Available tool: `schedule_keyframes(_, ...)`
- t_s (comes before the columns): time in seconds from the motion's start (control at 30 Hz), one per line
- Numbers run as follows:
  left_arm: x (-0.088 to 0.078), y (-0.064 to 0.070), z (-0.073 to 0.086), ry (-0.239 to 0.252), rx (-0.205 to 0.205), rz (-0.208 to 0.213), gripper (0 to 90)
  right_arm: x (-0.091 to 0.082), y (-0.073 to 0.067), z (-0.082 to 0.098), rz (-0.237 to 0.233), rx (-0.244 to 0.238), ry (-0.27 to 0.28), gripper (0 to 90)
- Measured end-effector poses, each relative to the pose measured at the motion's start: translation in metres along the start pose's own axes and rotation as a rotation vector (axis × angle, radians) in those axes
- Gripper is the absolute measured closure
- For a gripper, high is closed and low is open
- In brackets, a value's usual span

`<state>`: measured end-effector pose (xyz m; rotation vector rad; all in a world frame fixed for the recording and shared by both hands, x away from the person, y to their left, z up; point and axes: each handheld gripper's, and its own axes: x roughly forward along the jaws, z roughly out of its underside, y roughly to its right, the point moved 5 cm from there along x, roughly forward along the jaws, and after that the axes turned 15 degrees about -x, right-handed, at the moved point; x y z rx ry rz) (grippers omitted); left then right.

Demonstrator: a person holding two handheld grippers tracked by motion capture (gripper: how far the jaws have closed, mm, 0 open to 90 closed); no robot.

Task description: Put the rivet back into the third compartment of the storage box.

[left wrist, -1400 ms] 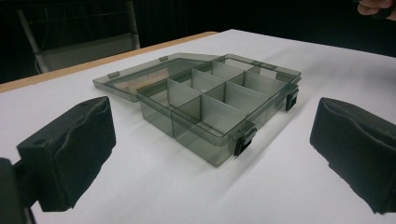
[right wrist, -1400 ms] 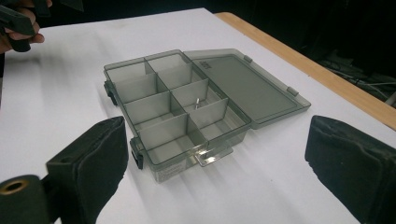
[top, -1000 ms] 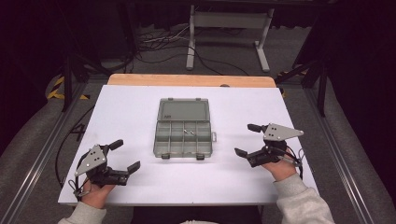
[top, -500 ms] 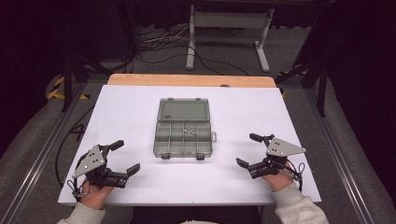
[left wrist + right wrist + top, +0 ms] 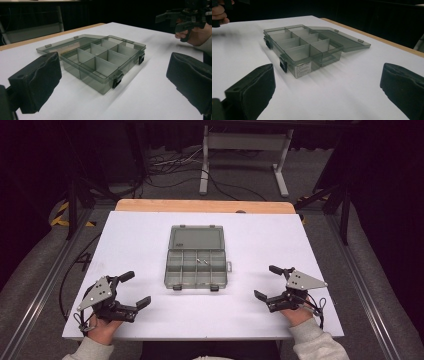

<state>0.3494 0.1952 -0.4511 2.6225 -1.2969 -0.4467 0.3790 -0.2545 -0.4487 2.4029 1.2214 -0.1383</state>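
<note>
A smoky grey box (image 5: 196,265) lies open on the white table (image 5: 260,240), near the middle and a little toward the person's side; its lid (image 5: 196,237) is folded flat on the far side, resting on the table; the tray is split into small compartments, and two dark latches (image 5: 175,287) sit on its near edge. In the high view a small pale item (image 5: 201,260) lies in one compartment of the far row (too small to tell what it is).

The left gripper (image 5: 131,289) sits at the near left corner of the table, held in the left hand (image 5: 102,327); its jaws are spread wide with nothing between them; it is well apart from the box. In the left gripper view the two black pads (image 5: 37,80) frame the box (image 5: 100,63) from either side, and the other hand (image 5: 193,35) with its gripper shows far off at the upper right.

The right gripper (image 5: 265,282) is at the near right, held in the right hand (image 5: 296,314); its jaws too stand apart and hold nothing; a grey plate (image 5: 302,281) tops it. In the right gripper view the box (image 5: 307,47) lies ahead between the pads (image 5: 254,90), a white label (image 5: 303,68) on its near wall, the lid (image 5: 344,37) lying to the right.

A wooden strip (image 5: 205,206) edges the table's far side; beyond it, a white stand (image 5: 245,150) and cables (image 5: 170,162) on dark floor.
</note>
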Motion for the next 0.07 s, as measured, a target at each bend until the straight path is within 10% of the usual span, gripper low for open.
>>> schedule_keyframes(0.07,0.0007,-0.0012,0.0009,0.000,0.001,-0.003,0.3,-0.0009,0.0002,-0.0006,0.002,-0.004,0.003,0.5)
